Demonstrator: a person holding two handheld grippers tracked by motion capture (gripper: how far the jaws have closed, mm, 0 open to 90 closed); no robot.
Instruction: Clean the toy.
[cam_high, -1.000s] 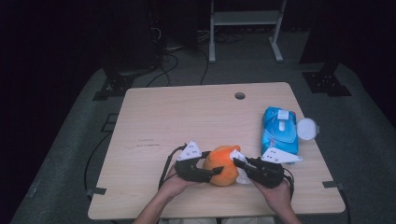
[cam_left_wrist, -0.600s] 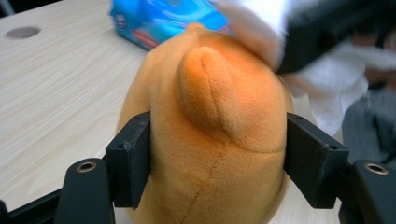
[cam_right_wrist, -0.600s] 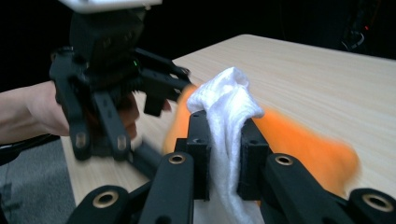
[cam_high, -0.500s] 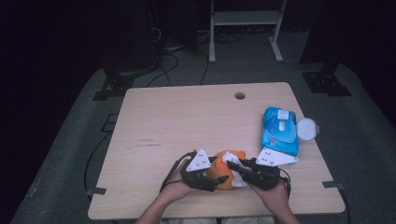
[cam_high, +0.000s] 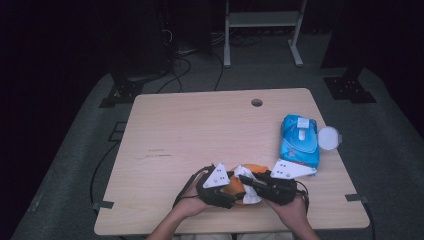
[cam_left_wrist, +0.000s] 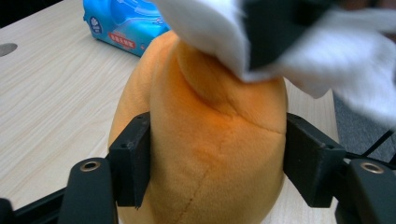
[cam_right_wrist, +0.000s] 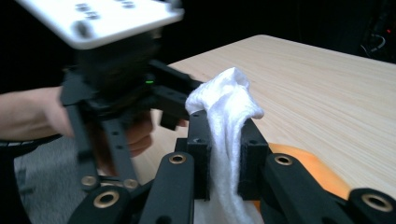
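An orange plush toy (cam_high: 250, 169) lies near the table's front edge, between my two grippers. My left gripper (cam_high: 233, 193) comes in from the left. Its jaws have just been closing, and in the left gripper view the pads (cam_left_wrist: 133, 158) press into both sides of the plush (cam_left_wrist: 205, 140). My right gripper (cam_high: 249, 181) comes in from the right, shut on a bunched white wipe (cam_right_wrist: 226, 109). It holds the wipe (cam_left_wrist: 205, 23) against the top of the plush. In the right gripper view the left gripper (cam_right_wrist: 116, 102) is close by at the left.
A blue pack of wipes (cam_high: 299, 141) lies at the table's right edge with a round white lid (cam_high: 328, 137) beside it. The wooden table (cam_high: 200, 130) has a small hole (cam_high: 256, 102) at the back. Cables and a metal stand are on the floor behind.
My left gripper has shifted right and now covers more of the plush. The white wipe now lies over the top of the plush. The right hand has kept still.
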